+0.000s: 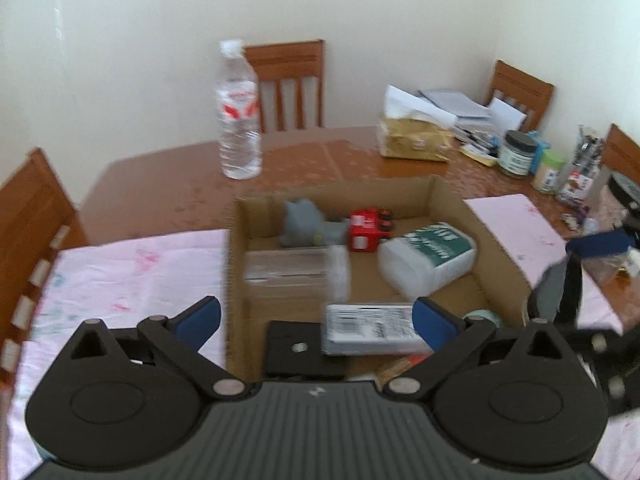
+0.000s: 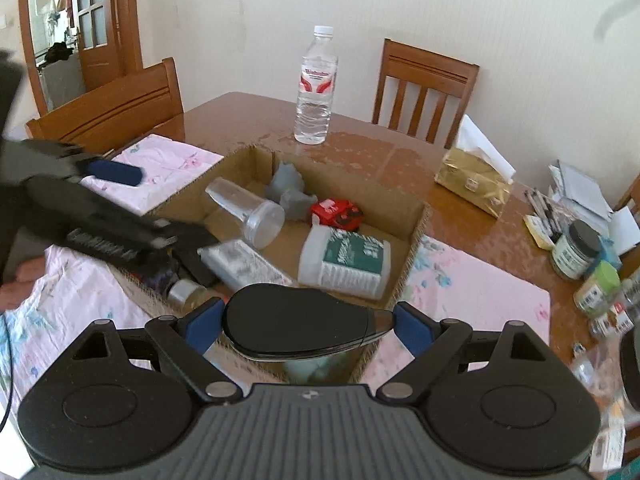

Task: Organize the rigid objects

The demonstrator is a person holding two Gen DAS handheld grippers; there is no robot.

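Note:
An open cardboard box (image 1: 452, 196) (image 2: 416, 232) stands on a pink cloth. It holds a clear plastic cup (image 1: 296, 276), a grey toy figure (image 1: 304, 220), a red toy (image 1: 368, 228), a white bottle with a green label (image 1: 428, 260), a white packet (image 1: 368, 328) and a flat black square piece (image 1: 300, 348). My left gripper (image 1: 318, 314) hovers over the box's near end, open, with nothing between its pads. My right gripper (image 2: 308, 324) is shut on a glossy black oval object (image 2: 296, 328), held above the box's near corner.
A water bottle (image 2: 316, 88) stands behind the box on the wooden table (image 2: 360, 152). A gold tissue pack (image 2: 472, 184), papers, pens and jars (image 2: 576, 248) crowd the right side. Wooden chairs (image 2: 424, 88) ring the table. A person's hand (image 2: 16, 280) shows at the left edge.

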